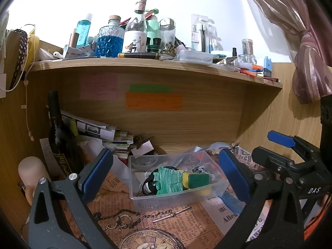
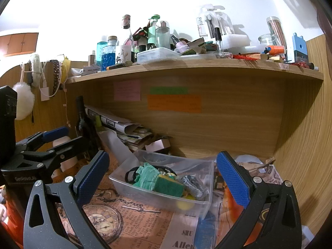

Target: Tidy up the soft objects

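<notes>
A clear plastic bin stands on the desk under the shelf. In it lie a green cloth, a green-and-yellow sponge, a grey fabric piece and black hair ties. My left gripper is open and empty, its blue pads on either side of the bin. My right gripper is open and empty, also framing the bin. Each gripper shows at the edge of the other's view.
A cluttered wooden shelf carries bottles and jars. A dark wine bottle and stacked papers stand at the back left. Printed paper covers the desk. A curtain hangs at right.
</notes>
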Available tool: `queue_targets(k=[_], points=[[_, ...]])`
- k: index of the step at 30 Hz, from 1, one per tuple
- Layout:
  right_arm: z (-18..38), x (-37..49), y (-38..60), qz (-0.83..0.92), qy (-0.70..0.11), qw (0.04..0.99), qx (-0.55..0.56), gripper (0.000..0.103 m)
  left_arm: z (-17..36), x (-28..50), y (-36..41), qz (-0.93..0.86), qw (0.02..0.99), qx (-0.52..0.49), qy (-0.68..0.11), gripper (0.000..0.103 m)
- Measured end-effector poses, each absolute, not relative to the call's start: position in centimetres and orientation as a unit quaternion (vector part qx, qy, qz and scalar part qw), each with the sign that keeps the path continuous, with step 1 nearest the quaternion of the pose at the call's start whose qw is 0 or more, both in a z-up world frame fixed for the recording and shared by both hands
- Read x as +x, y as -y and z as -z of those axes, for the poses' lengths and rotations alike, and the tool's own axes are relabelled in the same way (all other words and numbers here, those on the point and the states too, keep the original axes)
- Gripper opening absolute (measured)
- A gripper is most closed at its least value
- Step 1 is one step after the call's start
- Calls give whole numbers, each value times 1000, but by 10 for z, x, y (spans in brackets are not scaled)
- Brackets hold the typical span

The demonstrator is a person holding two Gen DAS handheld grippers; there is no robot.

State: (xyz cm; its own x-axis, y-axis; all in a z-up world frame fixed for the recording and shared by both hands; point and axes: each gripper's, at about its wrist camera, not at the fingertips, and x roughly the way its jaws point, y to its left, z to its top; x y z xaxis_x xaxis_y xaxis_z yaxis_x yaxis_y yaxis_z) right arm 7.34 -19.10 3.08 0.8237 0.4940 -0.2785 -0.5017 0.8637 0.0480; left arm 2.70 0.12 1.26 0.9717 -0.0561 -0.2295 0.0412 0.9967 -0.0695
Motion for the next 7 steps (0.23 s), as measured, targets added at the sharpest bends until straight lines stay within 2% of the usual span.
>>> queue_targets(k=[7], points=[[-28,76,190,-260,-148,954,-14,103,-13,27,-1,25,992,-32,-116,103]])
